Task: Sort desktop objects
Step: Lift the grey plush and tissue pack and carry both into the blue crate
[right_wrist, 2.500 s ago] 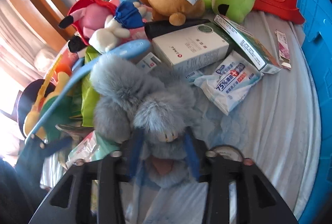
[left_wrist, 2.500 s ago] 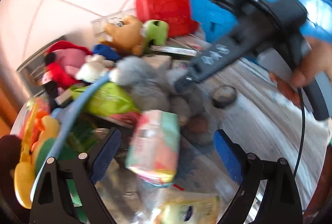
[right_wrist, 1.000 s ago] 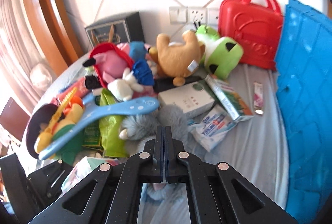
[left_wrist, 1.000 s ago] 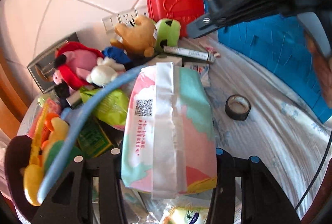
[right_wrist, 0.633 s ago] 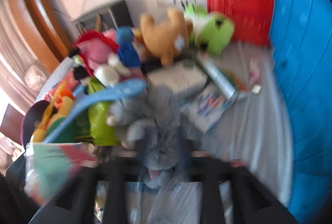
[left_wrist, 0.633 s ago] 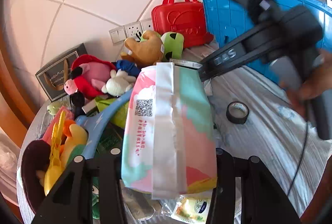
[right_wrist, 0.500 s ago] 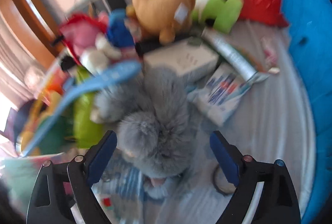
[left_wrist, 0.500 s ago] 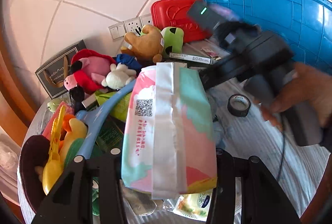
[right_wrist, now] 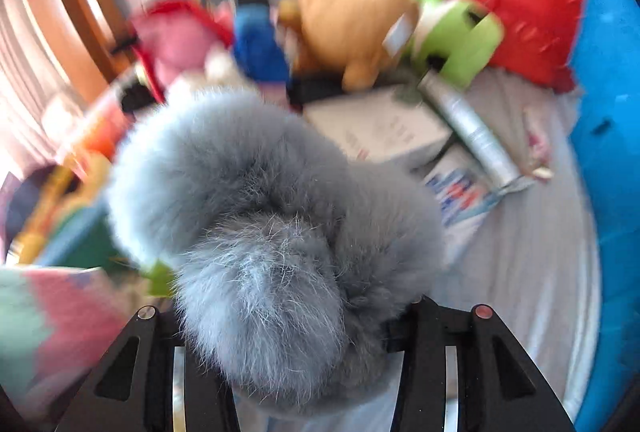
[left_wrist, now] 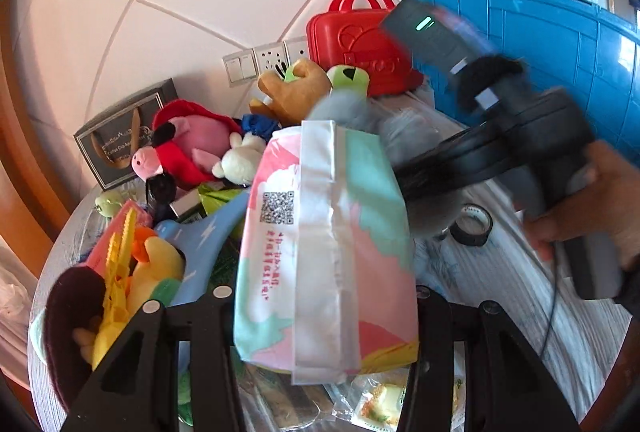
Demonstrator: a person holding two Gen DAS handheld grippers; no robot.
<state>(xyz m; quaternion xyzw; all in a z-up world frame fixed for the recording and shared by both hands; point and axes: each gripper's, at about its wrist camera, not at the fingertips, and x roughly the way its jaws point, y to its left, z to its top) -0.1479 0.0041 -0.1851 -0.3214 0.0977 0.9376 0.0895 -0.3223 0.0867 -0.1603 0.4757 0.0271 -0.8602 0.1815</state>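
Left tongs [left_wrist: 324, 316] tight around pastel tissue pack [left_wrist: 326, 252]; right tongs [right_wrist: 286, 316] around grey plush [right_wrist: 264, 208].

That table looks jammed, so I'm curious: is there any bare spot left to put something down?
Yes, on the right. Bare grey cloth runs along the blue crate, from the wet-wipes pack toward the camera; a black tape roll sits in that strip. The left and back are crowded with plush toys, boxes and packets, stacked against each other.

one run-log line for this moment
left gripper: shut on tissue pack | right gripper: shut on grey plush toy | both lifted
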